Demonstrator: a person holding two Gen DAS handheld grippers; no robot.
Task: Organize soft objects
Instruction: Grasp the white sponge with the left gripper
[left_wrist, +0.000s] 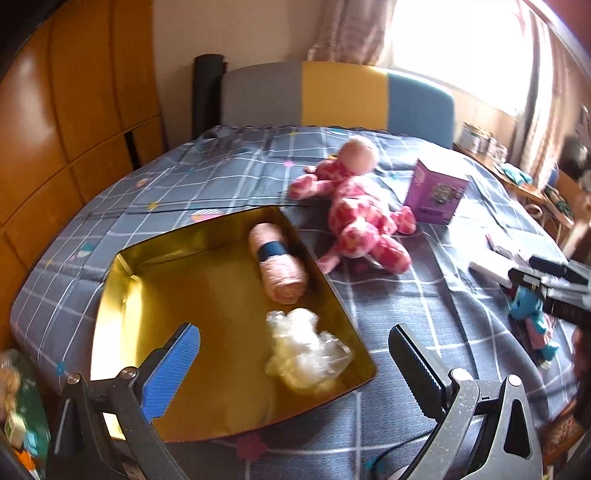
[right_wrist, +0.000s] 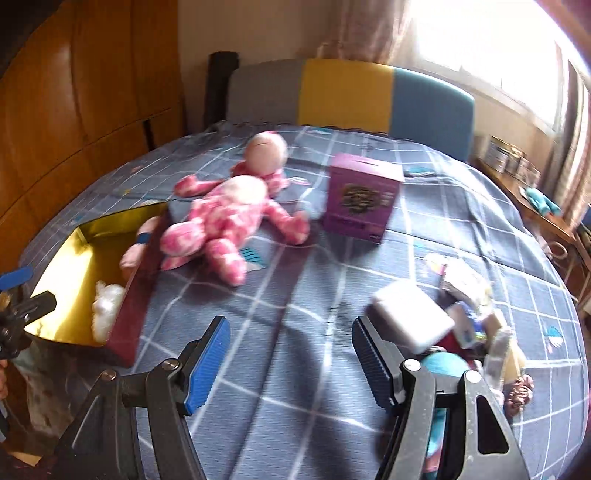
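1. Plaid bedsheet (left_wrist: 207, 173) fills both views.
2. Left gripper (left_wrist: 295, 354), jaws wide, hovers over gold tin (left_wrist: 114, 280) at lower left.
3. Right gripper (right_wrist: 291, 350), jaws wide, empty.
4. Tin holds one rolled towel (left_wrist: 277, 266), one plastic wad (left_wrist: 306, 350); one pink plush (left_wrist: 354, 218) lies centre.

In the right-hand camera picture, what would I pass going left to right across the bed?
Gold-lined box → pink plush toy → purple carton → white block, atop a clutter pile.
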